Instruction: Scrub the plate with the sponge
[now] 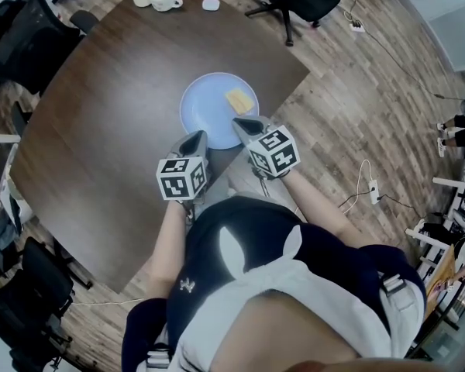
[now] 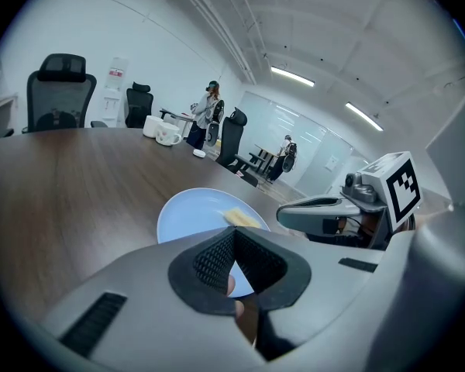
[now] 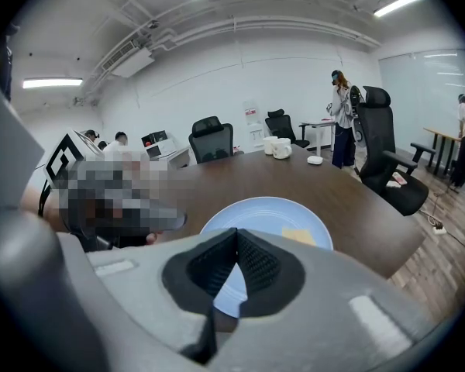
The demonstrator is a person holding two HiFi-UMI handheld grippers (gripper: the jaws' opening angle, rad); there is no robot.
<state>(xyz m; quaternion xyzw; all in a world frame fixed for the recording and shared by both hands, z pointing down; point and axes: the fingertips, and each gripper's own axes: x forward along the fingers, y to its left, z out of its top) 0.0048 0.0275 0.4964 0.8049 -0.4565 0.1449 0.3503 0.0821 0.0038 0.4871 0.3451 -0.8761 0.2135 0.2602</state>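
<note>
Left tongs (image 1: 194, 138), right tongs (image 1: 245, 122) closed, side by side, near plate (image 1: 204, 108)

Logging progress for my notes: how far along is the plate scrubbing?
Done: nothing visible yet. The sponge lies loose on the blue plate on the table. In hand: nothing. The left gripper and the right gripper are both shut and empty, on the plate's near side. Left: grasp the sponge and scrub the plate.
</note>
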